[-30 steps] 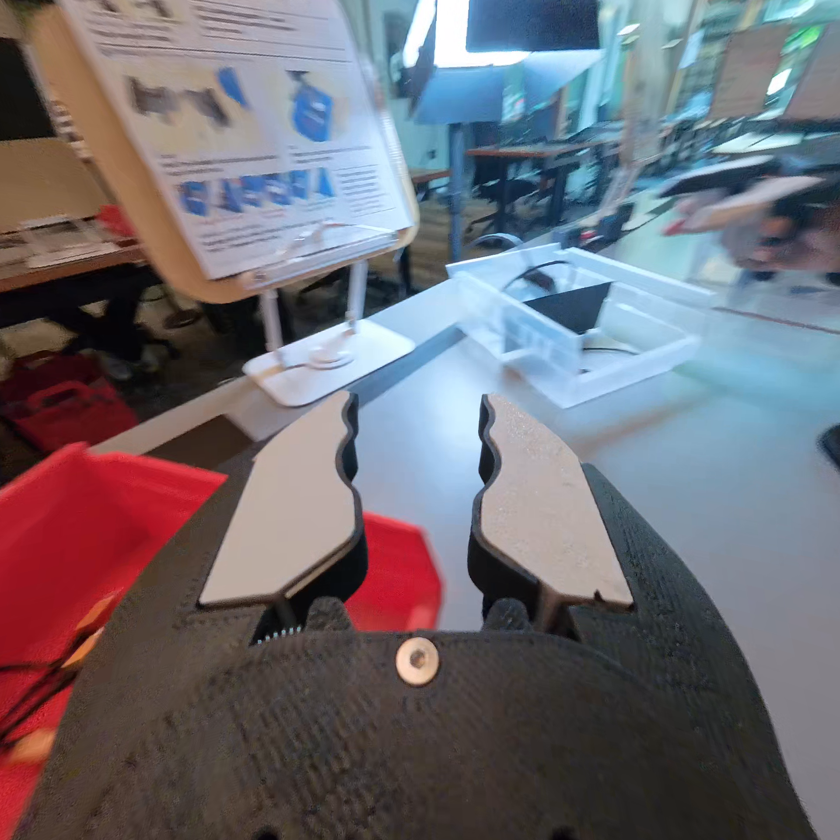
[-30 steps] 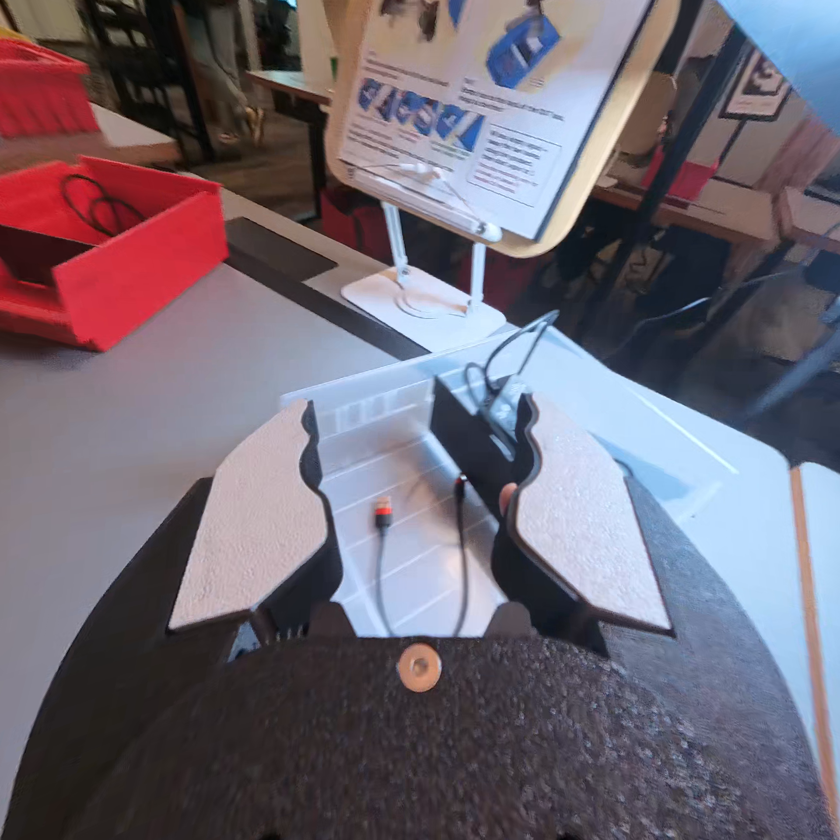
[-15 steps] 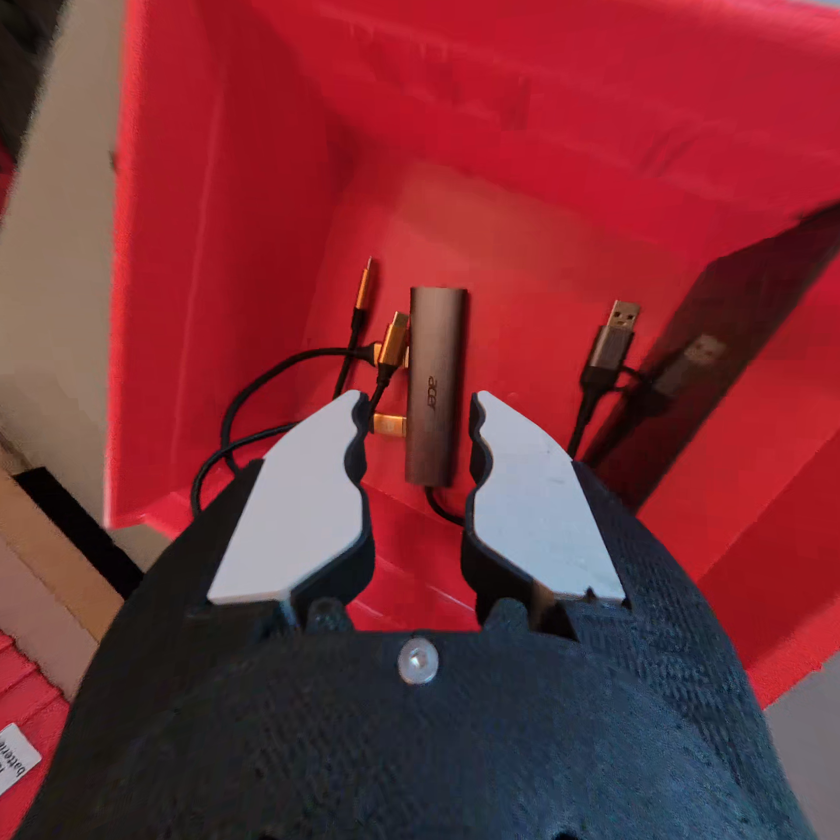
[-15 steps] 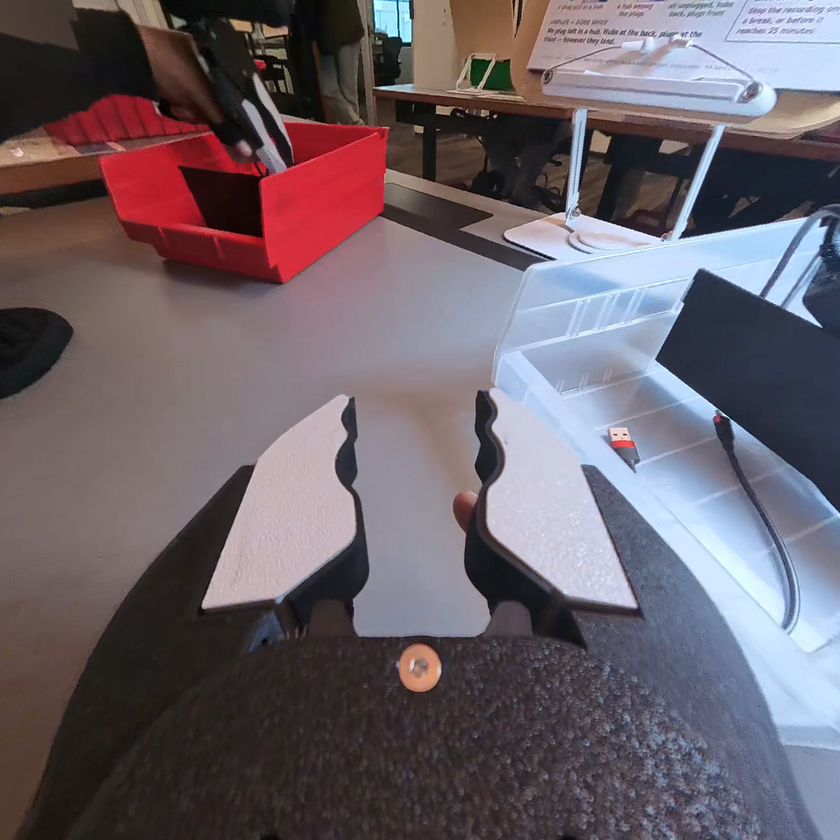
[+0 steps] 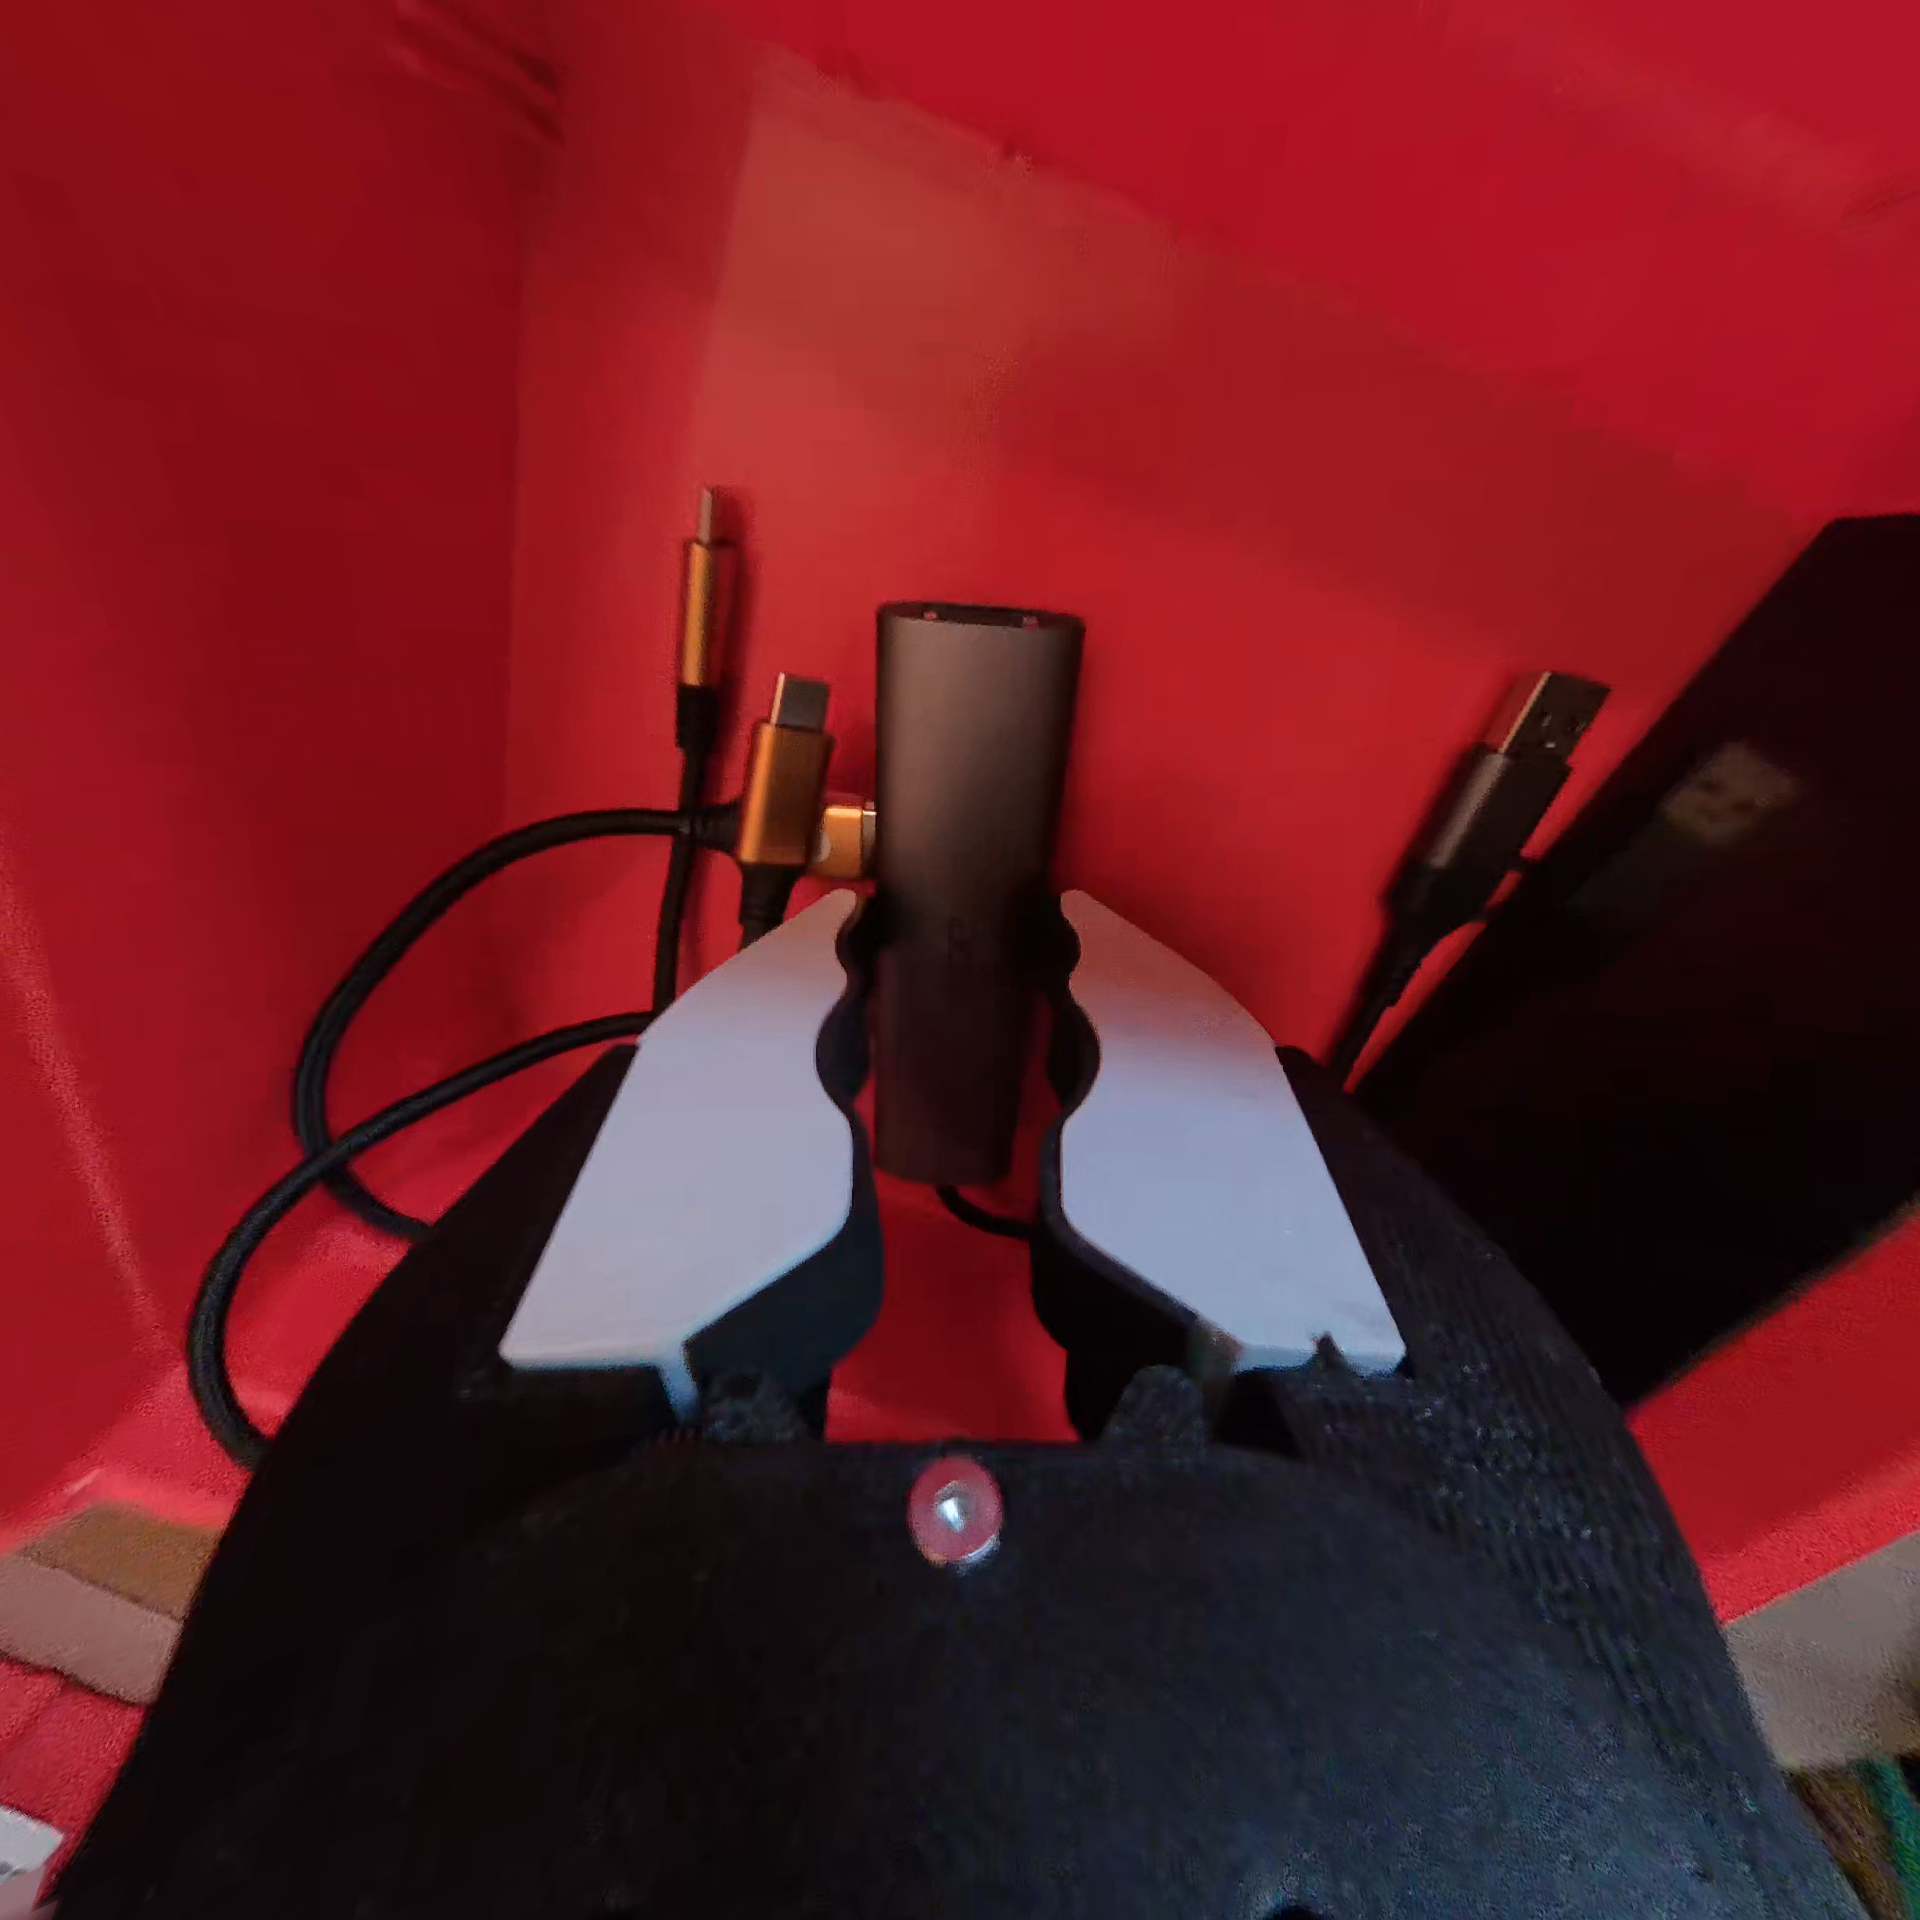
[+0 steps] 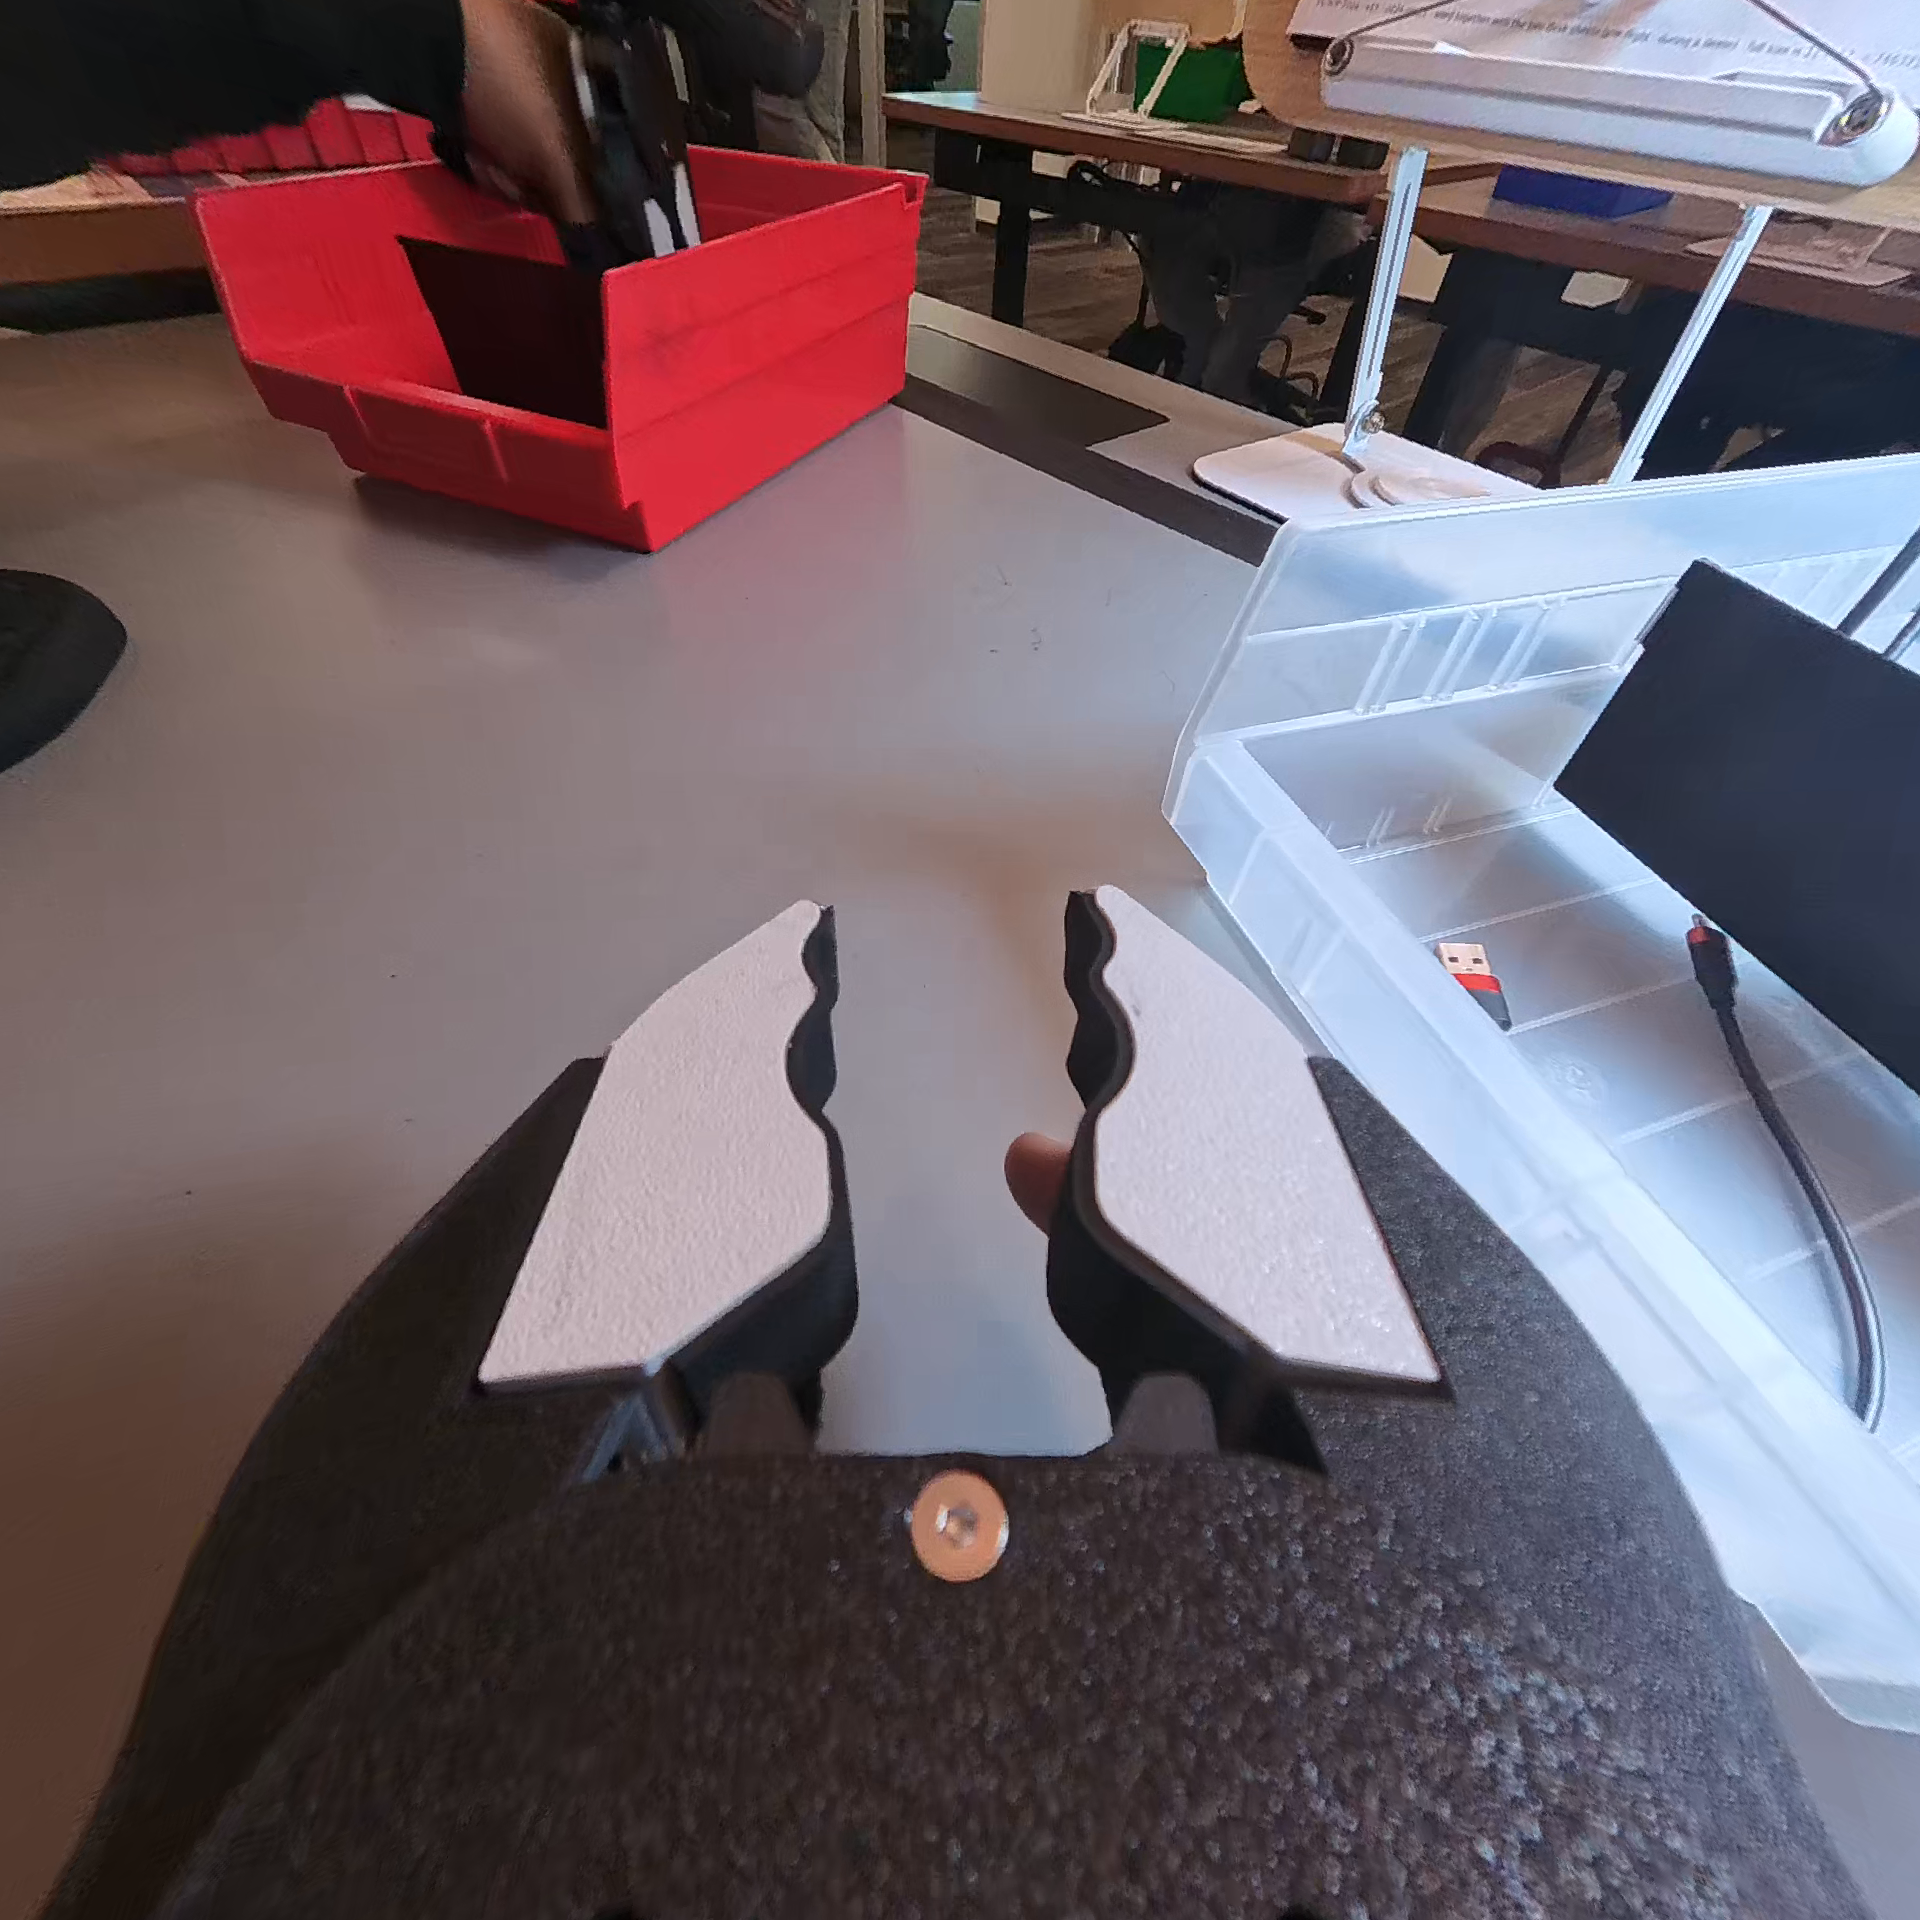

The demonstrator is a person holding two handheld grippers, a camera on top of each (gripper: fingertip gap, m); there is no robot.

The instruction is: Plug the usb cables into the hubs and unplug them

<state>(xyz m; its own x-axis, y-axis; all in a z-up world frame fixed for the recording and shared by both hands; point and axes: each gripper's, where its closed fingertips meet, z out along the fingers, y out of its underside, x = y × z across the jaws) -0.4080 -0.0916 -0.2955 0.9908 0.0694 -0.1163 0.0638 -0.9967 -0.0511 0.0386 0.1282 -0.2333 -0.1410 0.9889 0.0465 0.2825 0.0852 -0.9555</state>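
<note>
In the left wrist view my left gripper [image 5: 961, 909] is down inside the red bin [image 5: 1247, 364], its fingers pressed on both sides of a dark grey USB hub [image 5: 977, 810]. A gold connector [image 5: 847, 836] is plugged into the hub's left side. A loose gold USB-C plug [image 5: 784, 800] and a thin gold plug [image 5: 707, 613] lie left of it, and a grey USB-A plug [image 5: 1507, 790] lies to the right. My right gripper [image 6: 948, 914] is open and empty above the grey table [image 6: 623, 779]. A red-and-black USB plug [image 6: 1473, 971] and a black cable [image 6: 1766, 1081] lie in the clear bin [image 6: 1455, 665].
A black divider [image 5: 1714, 935] stands in the red bin, to the hub's right. In the right wrist view the red bin [image 6: 748, 353] sits far left with the left gripper [image 6: 644, 187] in it. A document stand's white base [image 6: 1330, 478] is behind the clear bin. A black object [image 6: 42, 665] lies at the table's left edge. The tips of one gripper are about 50 centimeters away from the tips of the other. The black object [image 6: 42, 665] is about 35 centimeters from both grippers' fingertips.
My left gripper swung from above the table down into the red bin and closed around the hub. My right gripper backed out of the clear bin to over the table, still open.
</note>
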